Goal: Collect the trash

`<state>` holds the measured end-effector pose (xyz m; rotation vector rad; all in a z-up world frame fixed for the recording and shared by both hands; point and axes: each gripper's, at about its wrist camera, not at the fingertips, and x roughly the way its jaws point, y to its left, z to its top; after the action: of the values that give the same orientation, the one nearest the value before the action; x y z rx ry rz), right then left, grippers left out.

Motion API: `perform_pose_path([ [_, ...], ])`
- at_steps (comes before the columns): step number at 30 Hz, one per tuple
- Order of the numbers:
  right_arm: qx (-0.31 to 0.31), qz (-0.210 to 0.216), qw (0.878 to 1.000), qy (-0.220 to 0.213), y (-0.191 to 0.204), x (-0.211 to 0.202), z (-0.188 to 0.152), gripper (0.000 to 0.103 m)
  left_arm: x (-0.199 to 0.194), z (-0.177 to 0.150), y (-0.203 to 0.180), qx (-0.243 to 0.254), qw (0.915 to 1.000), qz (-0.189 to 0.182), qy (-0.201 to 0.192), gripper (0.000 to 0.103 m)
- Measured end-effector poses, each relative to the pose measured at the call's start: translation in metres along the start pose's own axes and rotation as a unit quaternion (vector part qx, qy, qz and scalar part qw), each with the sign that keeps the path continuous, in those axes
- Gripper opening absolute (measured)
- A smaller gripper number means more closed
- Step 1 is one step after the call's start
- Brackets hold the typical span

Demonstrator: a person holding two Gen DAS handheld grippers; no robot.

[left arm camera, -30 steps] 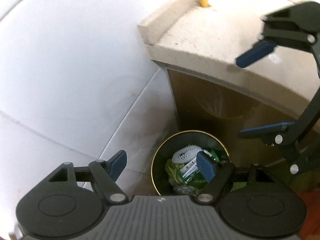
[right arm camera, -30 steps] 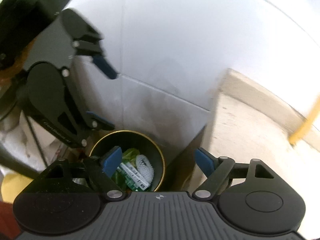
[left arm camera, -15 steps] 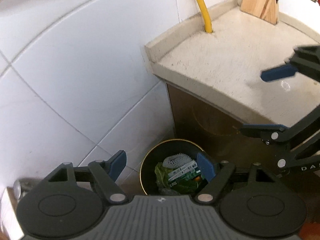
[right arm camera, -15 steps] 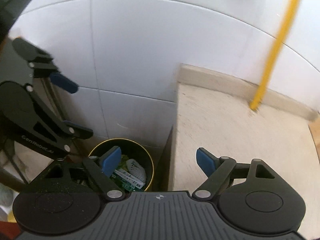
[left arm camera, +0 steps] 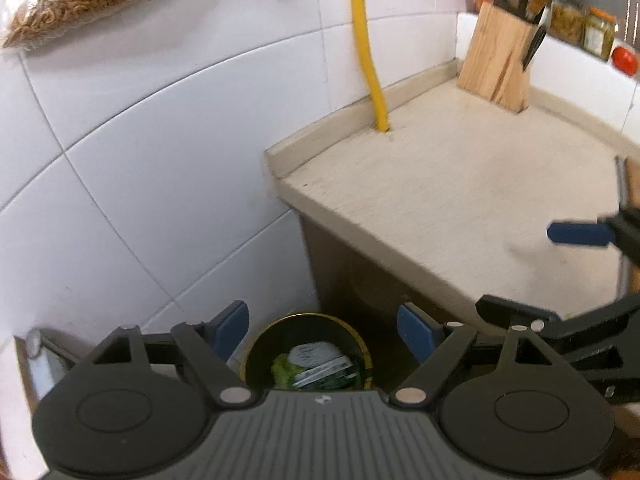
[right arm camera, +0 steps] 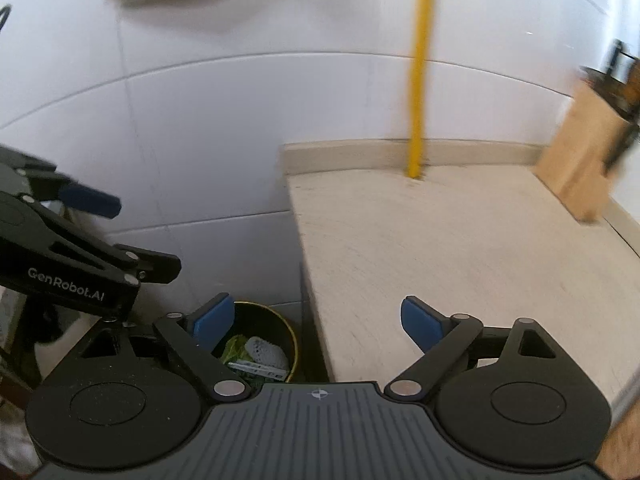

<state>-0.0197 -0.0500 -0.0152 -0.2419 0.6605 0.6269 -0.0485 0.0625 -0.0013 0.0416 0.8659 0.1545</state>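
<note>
Beige surface (left arm camera: 460, 184) beside the tiled wall looks bare, trash sits in the bin (left arm camera: 308, 354) below — both claws, left claw (left arm camera: 322, 332) and right claw (right arm camera: 316, 320), are opening wide with nothing between them, so collecting seems nearly done.

Brightly and evenly lit; white tiles (left arm camera: 168, 168) slightly overexposed, knife block (right arm camera: 580, 160) motion-blurred at three o'clock, edges strongly curved, corners black.
</note>
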Motion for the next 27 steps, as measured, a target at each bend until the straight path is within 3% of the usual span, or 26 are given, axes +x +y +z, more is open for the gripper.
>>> perform_pose_path([
  [3,0.027,-0.014,0.999,-0.009,-0.006,-0.015,-0.011,0.094,-0.005,-0.003,-0.007,-0.010,0.9997,-0.021,-0.007,0.082],
  [11,0.063,-0.028,0.997,-0.016,-0.030,-0.038,-0.031,0.096,-0.010,-0.006,-0.041,-0.003,0.9995,-0.021,-0.024,0.084],
  [15,0.070,-0.031,0.997,-0.016,-0.041,-0.053,-0.036,0.096,-0.016,-0.007,-0.056,-0.005,0.9993,-0.019,-0.033,0.091],
  [27,0.066,-0.021,0.997,-0.020,-0.058,-0.067,-0.044,0.097,-0.032,-0.018,-0.082,-0.037,0.9978,-0.025,-0.048,0.097],
])
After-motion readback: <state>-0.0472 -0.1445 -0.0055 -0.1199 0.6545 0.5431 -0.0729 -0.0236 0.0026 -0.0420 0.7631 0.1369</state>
